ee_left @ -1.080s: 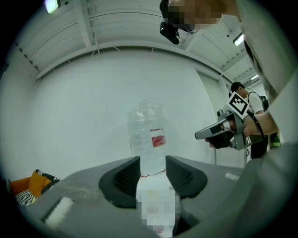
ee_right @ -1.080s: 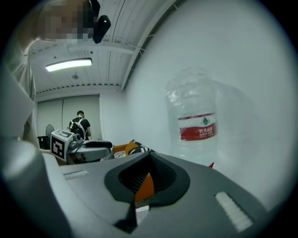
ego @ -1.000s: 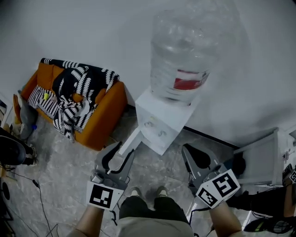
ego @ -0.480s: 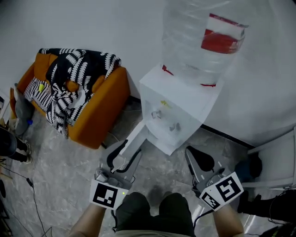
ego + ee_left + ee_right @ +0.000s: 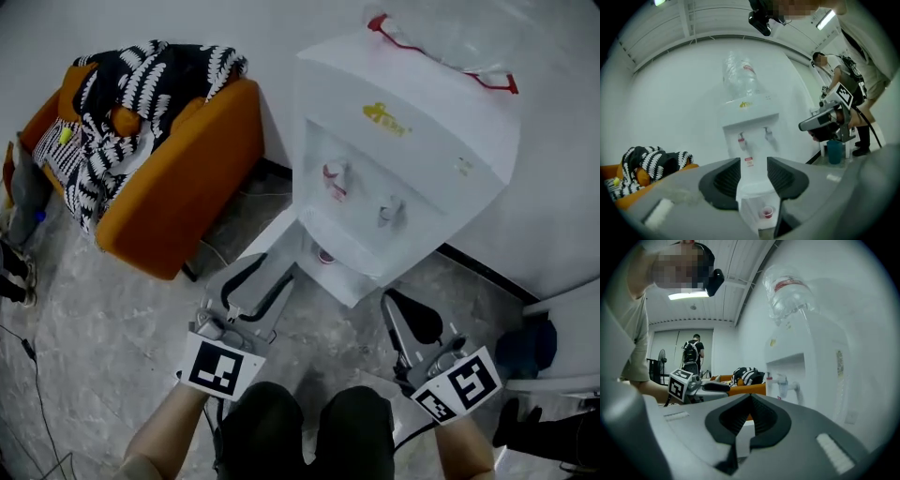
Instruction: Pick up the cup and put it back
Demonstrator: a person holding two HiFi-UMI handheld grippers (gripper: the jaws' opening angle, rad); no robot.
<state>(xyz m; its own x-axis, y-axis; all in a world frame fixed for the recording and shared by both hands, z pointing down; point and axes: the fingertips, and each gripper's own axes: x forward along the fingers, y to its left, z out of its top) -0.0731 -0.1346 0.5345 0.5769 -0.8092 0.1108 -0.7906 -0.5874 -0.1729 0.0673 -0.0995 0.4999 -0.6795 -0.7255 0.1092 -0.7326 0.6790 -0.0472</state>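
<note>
Currently the cup (image 5: 325, 255) is seen upright on the tray (image 5: 349, 270) at the foot of the dispenser (image 5: 403, 159), in the recess roughly under the red tap (image 5: 335, 178). In the left gripper view it shows low in the gap between the jaws (image 5: 766, 212), well apart from them.

- Left gripper (image 5: 263, 286): jaws are held apart, nothing between the pads; only the dispenser front is seen through the gap. It is aimed at the tray and is the nearer of the two to the cup.
- Right gripper (image 5: 400, 305): jaws are closed tip to tip on nothing and pointed past the dispenser's right side.

Handling, as judged:
- The cup is small and reddish, probably thin plastic or paper, so it is expected to be very light, easily crushed and easily knocked over.
- Whether any liquid is inside cannot be told at this size; it is best kept level.
- Hold is best taken on the side wall about mid-height, one pad on either side, with a gentle close. The rim is likely the stiffest part but leaves little to grip.
- An approach from the front is suggested, since the recess walls and tap crowd the cup from above.
</note>
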